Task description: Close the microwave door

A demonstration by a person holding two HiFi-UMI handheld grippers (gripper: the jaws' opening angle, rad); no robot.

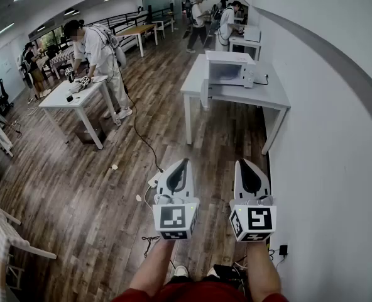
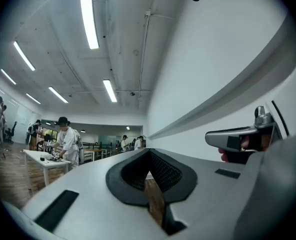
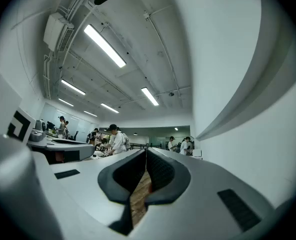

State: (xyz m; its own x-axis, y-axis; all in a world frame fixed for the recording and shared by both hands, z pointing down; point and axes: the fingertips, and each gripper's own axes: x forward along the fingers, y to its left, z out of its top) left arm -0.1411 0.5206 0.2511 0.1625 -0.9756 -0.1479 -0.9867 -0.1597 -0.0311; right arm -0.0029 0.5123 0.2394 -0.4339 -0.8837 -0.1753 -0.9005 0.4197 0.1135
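Far ahead on the table point(image 1: 272, 96), the microwave point(image 1: 231, 68) is sitting, door point(image 1: 205, 95) seemingly hanging open, inside too small to make out. Left tongs point(image 1: 181, 162) and right tongs point(image 1: 244, 163), well apart from it, are each pressing together on nothing, hovering over wooden floor point(image 1: 79, 187).

Person point(image 1: 98, 48) bent over white table point(image 1: 56, 102) (small items on it); cable point(image 1: 143, 141) trails across wood floor point(image 1: 66, 187).
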